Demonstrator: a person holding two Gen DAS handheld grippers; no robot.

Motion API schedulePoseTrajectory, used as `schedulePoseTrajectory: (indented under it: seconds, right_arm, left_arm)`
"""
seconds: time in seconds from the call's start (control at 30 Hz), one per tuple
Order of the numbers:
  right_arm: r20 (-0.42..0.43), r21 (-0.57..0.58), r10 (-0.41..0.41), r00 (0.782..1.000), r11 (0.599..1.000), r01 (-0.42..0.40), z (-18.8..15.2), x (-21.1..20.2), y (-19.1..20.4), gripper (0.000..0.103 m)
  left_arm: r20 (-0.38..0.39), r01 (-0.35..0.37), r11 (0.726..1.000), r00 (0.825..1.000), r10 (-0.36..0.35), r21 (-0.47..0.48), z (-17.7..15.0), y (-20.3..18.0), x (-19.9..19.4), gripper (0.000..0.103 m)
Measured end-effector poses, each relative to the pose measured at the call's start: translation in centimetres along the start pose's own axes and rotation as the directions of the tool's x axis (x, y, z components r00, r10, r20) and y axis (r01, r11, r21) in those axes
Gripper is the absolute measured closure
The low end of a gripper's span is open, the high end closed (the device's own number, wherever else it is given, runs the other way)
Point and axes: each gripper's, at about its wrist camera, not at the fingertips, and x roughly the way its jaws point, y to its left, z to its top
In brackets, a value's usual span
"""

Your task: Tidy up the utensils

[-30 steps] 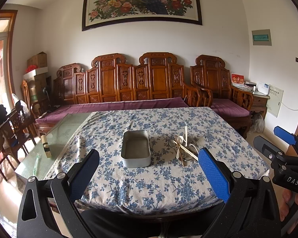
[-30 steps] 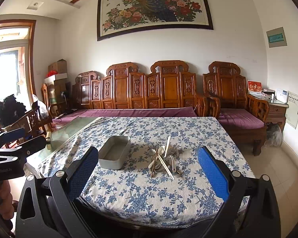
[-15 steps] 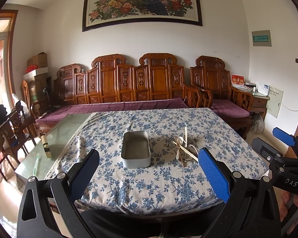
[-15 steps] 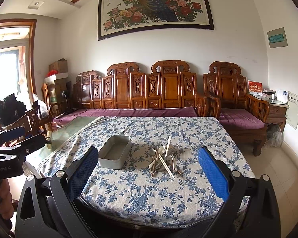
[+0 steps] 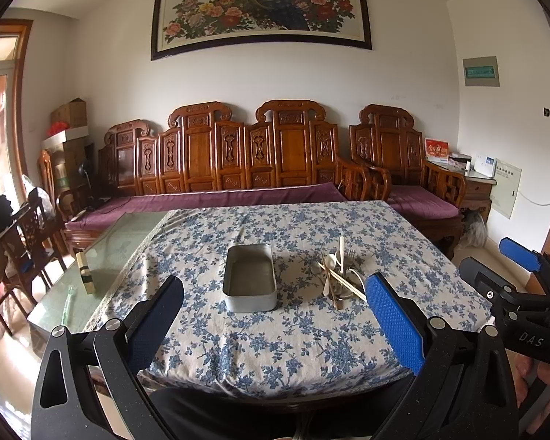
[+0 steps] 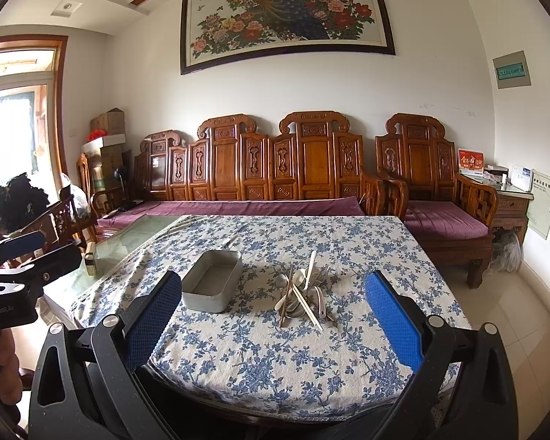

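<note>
Several pale spoons, chopsticks and a fork lie heaped (image 6: 304, 293) beside an empty metal tin (image 6: 212, 280); both grippers gape.

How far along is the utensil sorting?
Done: nothing. The metal tin sits empty on the floral tablecloth. In hand: nothing. The left gripper and the right gripper are both open, short of the table. Left: the whole utensil pile of spoons, forks and chopsticks, lying beside the tin.

L gripper (image 5: 275, 315) w/ blue-padded fingers spread wide, empty, low over near edge | rectangular grey metal tin (image 5: 249, 278) ctr on blue floral tablecloth (image 5: 275, 344) | heap of pale spoons, chopsticks, fork (image 5: 339, 275) just beside tin at 3 o'clock | R gripper (image 5: 509, 267) at 4 o'clock edge
</note>
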Motion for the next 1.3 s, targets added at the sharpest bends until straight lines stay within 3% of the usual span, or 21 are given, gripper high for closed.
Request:
schedulePoseTrajectory:
  seconds: [0.93, 1.1, 1.3]
  right_arm:
    - [-0.001, -0.003, 0.000, 1.000, 1.000, 0.000, 0.0, 0.0, 0.1, 0.003]
    - [-0.024, -0.006, -0.002, 1.000, 1.000, 0.002, -0.2, 0.2, -0.3, 0.003]
    - [-0.063, -0.039, 0.016, 0.998, 0.999, -0.018, -1.5, 3.3, 0.1, 0.006]
  left_arm:
    - [0.000, 0.006, 1.000, 1.000, -0.006, 0.001, 0.3, -0.2, -0.3, 0.006]
    - [-0.031, 0.022, 1.000, 0.999, -0.022, 0.003, -0.1, -0.1, 0.8, 0.006]
    - [-0.122, 0.064, 0.997, 0.991, -0.059, 0.035, -1.3, -0.4, 4.6, 0.006]
